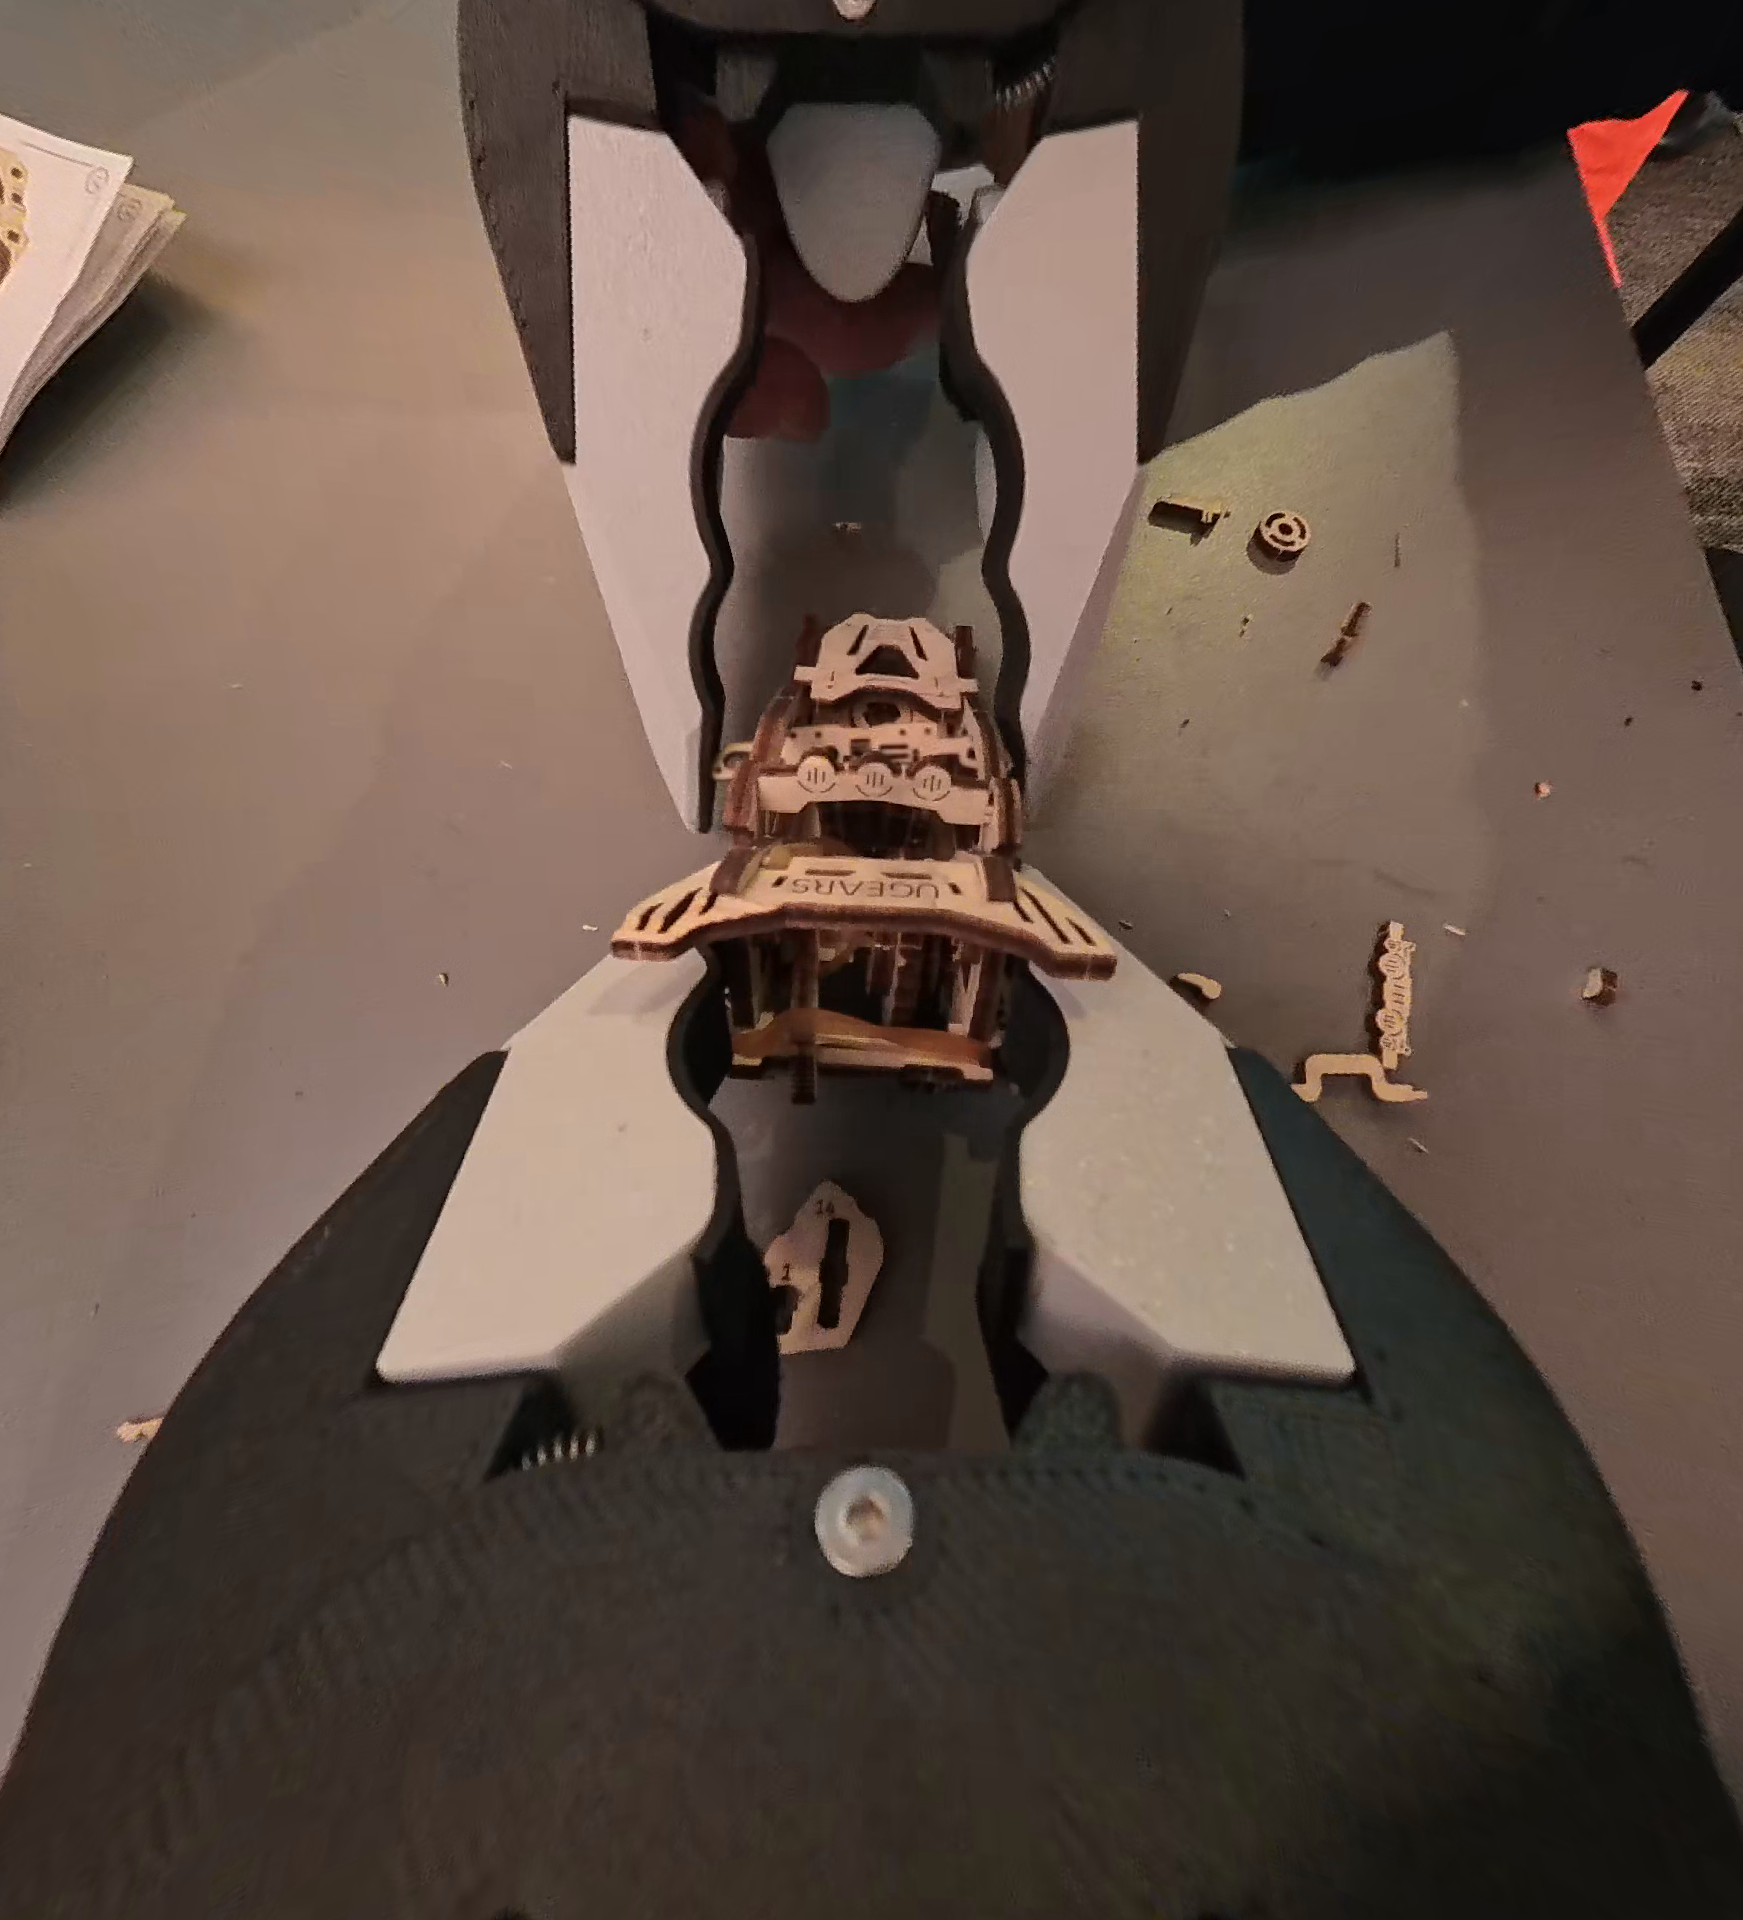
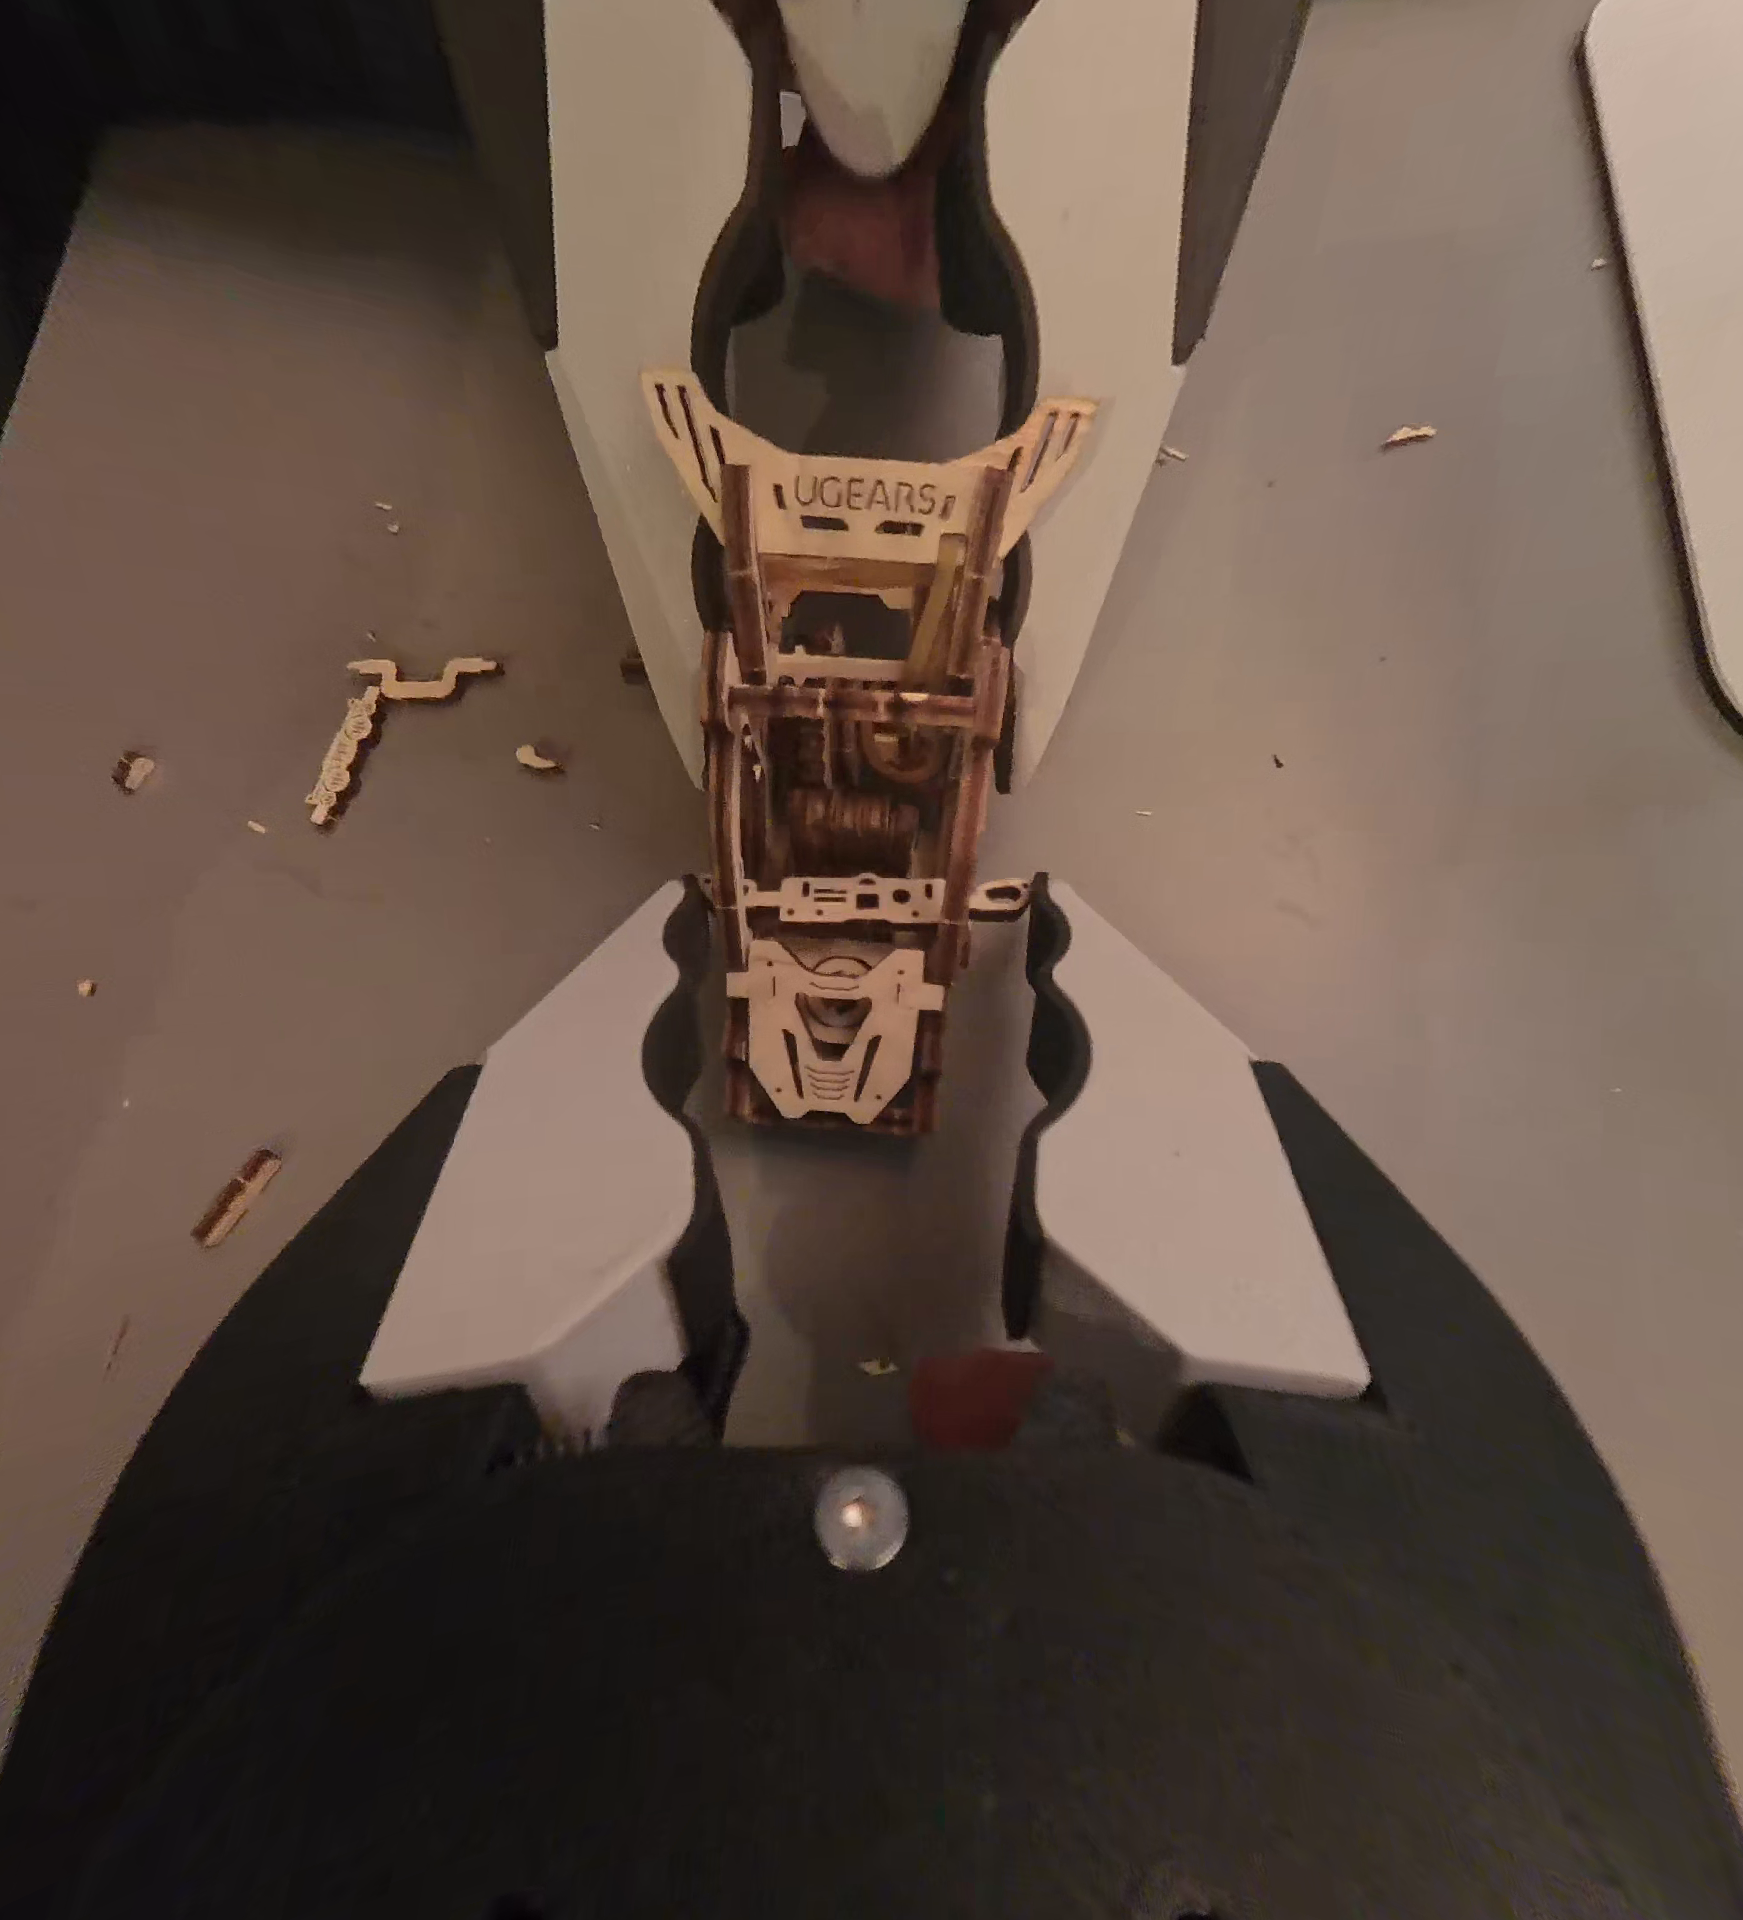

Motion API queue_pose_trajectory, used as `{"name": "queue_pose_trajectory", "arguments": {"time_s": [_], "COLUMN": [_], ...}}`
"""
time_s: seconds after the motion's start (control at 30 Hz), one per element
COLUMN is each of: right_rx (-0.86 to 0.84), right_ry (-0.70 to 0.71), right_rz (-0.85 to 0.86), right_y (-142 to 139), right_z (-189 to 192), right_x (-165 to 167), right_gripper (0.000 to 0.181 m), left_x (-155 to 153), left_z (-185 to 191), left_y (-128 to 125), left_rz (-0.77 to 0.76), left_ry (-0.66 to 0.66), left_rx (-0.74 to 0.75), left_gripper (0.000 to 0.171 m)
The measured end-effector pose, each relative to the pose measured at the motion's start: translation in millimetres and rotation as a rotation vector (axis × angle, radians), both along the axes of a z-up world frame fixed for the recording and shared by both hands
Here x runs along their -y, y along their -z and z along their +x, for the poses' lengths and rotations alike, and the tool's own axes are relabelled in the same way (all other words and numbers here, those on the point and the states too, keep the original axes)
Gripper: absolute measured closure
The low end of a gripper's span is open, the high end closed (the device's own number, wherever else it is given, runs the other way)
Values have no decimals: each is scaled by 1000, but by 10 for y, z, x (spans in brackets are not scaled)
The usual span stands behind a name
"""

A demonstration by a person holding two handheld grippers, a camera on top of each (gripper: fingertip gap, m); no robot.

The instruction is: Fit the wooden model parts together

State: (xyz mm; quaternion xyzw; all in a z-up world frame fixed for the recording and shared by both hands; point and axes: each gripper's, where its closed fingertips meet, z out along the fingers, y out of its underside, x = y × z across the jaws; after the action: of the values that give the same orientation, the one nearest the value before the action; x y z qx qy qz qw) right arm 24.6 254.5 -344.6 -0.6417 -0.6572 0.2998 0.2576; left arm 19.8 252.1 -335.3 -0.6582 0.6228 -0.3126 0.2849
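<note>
A small wooden model car [image 1: 862, 821] hangs between my two grippers, which face each other over a grey table [image 1: 275, 831]. My left gripper [image 1: 862, 987] is shut on its rear end, just below the wide wing [image 1: 680, 914]. In the right wrist view the model [image 2: 846, 748] points its nose at the camera. My right gripper [image 2: 862, 894] closes on the front, its fingertips [image 2: 685, 914] touching the ends of a thin cross bar. The right gripper [image 1: 862, 810] also shows at the top of the left wrist view, and the left gripper [image 2: 859, 779] at the top of the right wrist view.
A flat wooden offcut [image 1: 825, 1268] lies on the table under my left gripper. Loose wooden bits [image 1: 1386, 997] and a small wheel [image 1: 1282, 535] lie to the right. An open booklet [image 1: 5, 260] sits far left. A white board [image 2: 1729, 312] lies at the right. The table edge [image 1: 1677, 468] runs nearby. The left tips stand about 7 cm off the flat wooden offcut [image 1: 825, 1268].
</note>
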Motion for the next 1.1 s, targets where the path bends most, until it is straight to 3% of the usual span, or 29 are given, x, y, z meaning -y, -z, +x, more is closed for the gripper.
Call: {"name": "queue_pose_trajectory", "arguments": {"time_s": [0.4, 0.5, 0.6, 0.87, 1.1], "right_rx": [-1, -4, -20, 80, 11], "right_ry": [9, 40, 39, 33, 29], "right_rz": [10, 2, -2, 41, 10], "right_y": [70, 30, -76, 27, 4], "right_z": [13, 26, -16, -38, -69], "right_x": [62, 7, 12, 25, 25], "right_gripper": [121, 109, 110, 122, 122], "left_x": [-20, -21, -21, -23, -22], "left_z": [-2, -4, -5, -8, -9], "left_y": [-1, -1, 0, 8, 18], "left_rz": [-5, -3, -2, 1, 2], "left_ry": [9, 10, 11, 13, 15], "left_rx": [31, 31, 31, 28, 24], "left_gripper": [124, 124, 124, 124, 125]}}
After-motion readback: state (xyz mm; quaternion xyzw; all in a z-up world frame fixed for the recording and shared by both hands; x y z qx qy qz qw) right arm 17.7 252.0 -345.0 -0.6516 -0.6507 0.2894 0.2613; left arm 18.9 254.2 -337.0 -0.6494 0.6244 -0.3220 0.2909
